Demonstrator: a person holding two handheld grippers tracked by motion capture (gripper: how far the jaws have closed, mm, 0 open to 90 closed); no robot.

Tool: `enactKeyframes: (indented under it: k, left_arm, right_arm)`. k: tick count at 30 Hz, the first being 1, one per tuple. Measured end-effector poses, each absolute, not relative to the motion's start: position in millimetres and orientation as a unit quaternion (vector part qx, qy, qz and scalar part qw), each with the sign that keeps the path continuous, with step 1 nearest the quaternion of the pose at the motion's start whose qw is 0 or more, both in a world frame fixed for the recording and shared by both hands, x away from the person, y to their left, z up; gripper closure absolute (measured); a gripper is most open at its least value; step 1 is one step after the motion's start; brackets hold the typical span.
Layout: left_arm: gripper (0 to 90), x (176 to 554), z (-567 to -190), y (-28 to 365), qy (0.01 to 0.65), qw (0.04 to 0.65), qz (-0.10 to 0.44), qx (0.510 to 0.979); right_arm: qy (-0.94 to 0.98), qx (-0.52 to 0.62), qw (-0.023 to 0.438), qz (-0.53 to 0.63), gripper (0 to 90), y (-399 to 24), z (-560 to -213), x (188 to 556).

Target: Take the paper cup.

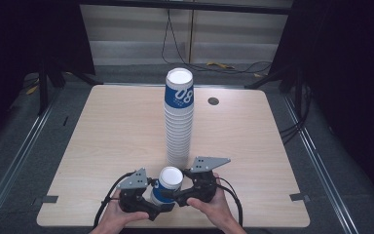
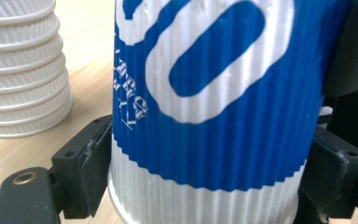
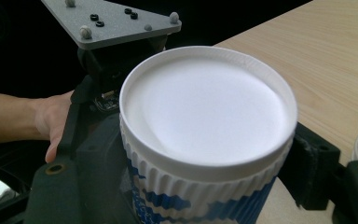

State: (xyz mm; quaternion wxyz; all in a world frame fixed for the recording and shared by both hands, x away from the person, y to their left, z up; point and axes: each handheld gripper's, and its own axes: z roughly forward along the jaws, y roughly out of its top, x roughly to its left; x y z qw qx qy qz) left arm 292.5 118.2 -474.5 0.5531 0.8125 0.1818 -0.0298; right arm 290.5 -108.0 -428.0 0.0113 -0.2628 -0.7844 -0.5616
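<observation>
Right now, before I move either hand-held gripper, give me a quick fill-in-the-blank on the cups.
1. The single cup between the two hand-held grippers is blue and ____.
2. The tall stack of cups stands ____ that cup, farther from the person.
3. The stack's top cup shows the digits ____.
4. The table has a ____ top.

Missing words: white; behind; 08; wooden

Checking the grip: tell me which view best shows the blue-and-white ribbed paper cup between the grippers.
The left gripper view: the blue-and-white ribbed paper cup sits between both black jaws. The right gripper view shows its white bottom; the high view shows it small.
</observation>
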Motion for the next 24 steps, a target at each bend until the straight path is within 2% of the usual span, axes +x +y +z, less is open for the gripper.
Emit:
enactKeyframes:
  k: [2, 3, 4, 24]
  left_arm:
    - [15.0, 293, -474, 118, 0.182, 0.552, -0.030, 0.813]
    - [15.1, 293, -474, 119, 0.183, 0.550, -0.029, 0.815]
    - [15.1, 293, -474, 119, 0.184, 0.549, -0.030, 0.815]
    - [15.6, 300, -464, 131, 0.199, 0.498, -0.046, 0.843]
  right_arm:
    - [-0.784, -0.261, 0.012, -0.563, 23.1, -108, -428, 291]
    - [-0.786, -0.260, 0.013, -0.561, 16.3, -106, -428, 290]
    - [-0.787, -0.260, 0.012, -0.559, 14.6, -106, -427, 290]
    - [-0.791, -0.254, 0.010, -0.556, 14.1, -125, -424, 291]
